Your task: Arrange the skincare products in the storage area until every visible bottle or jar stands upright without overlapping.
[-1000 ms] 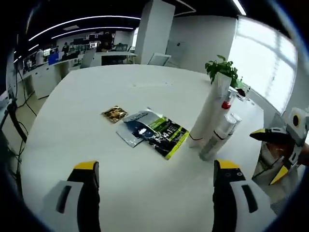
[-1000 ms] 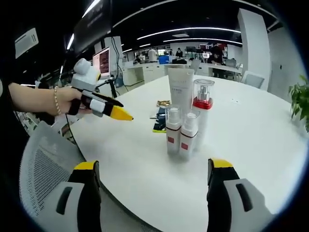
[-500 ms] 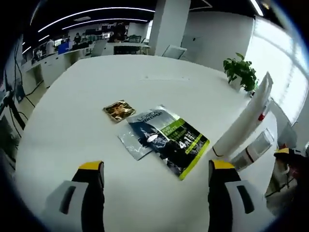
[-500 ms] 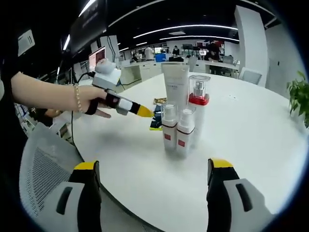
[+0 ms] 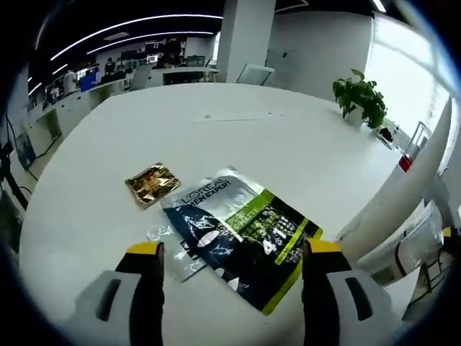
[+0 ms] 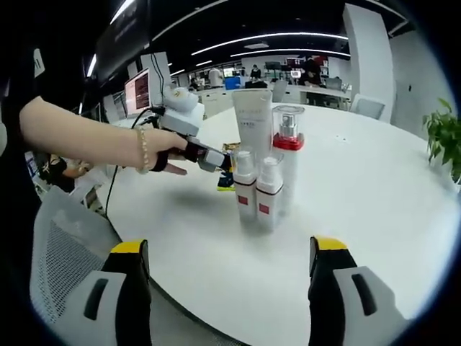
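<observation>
Upright on the white table (image 6: 374, 216) stand a white tube (image 6: 252, 124), a tall clear bottle with a red collar (image 6: 287, 148) and two small red-labelled bottles (image 6: 245, 193) (image 6: 269, 198), close together. My right gripper (image 6: 228, 245) is open, well short of them. A hand holds my left gripper (image 6: 216, 160), which reaches in beside the tube. In the left gripper view, my left gripper (image 5: 234, 249) is open just above a dark green-and-black sachet (image 5: 241, 234) lying flat. That sachet overlaps a silver sachet (image 5: 176, 249). A gold sachet (image 5: 151, 182) lies apart. The tube (image 5: 400, 191) leans across the right edge.
A mesh office chair (image 6: 57, 259) stands at the table's near edge, below the person's arm (image 6: 79, 140). A potted plant (image 5: 359, 94) stands at the far side of the table (image 5: 288, 137). Desks and monitors fill the room behind.
My left gripper has moved forward and down over the sachets, which now lie between its jaws. In the right gripper view the arm has stretched toward the bottles. Both grippers stay open.
</observation>
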Available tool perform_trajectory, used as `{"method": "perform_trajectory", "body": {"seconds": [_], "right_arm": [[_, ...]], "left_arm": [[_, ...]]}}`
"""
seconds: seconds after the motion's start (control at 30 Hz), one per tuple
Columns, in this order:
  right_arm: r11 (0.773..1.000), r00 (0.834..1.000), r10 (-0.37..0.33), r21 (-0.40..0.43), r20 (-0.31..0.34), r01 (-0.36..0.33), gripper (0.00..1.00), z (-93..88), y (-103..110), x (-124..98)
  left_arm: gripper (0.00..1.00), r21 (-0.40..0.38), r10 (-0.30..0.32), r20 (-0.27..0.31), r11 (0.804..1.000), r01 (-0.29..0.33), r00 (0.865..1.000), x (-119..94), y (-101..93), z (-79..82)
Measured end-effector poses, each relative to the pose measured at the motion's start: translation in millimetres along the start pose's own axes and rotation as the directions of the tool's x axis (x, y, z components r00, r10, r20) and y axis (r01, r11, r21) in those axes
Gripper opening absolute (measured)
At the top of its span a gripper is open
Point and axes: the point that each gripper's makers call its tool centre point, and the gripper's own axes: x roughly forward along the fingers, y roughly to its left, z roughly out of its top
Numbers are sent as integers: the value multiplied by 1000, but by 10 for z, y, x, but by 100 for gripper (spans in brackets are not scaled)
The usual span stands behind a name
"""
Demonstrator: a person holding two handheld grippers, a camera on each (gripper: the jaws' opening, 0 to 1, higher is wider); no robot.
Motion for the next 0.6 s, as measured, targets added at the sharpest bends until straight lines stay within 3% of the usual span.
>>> {"method": "perform_trajectory", "body": {"seconds": [0.13, 0.27, 0.47, 0.6], "right_arm": [[1000, 1000, -5, 5, -5, 5, 92, -9, -11, 2], [1000, 1000, -10, 9, -11, 10, 92, -20, -24, 3], [1000, 1000, -14, 12, -19, 14, 92, -38, -31, 3], [1000, 1000, -16, 15, -21, 16, 92, -45, -39, 2]], "left_arm": [[68, 20, -3, -20, 1000, 4, 1000, 37, -41, -43], [66, 125, 11, -33, 992, -7, 999, 126, 69, -37], [73, 182, -39, -15, 982, 41, 999, 170, 94, 22], [67, 209, -79, -25, 975, 82, 997, 170, 131, 36]]}}
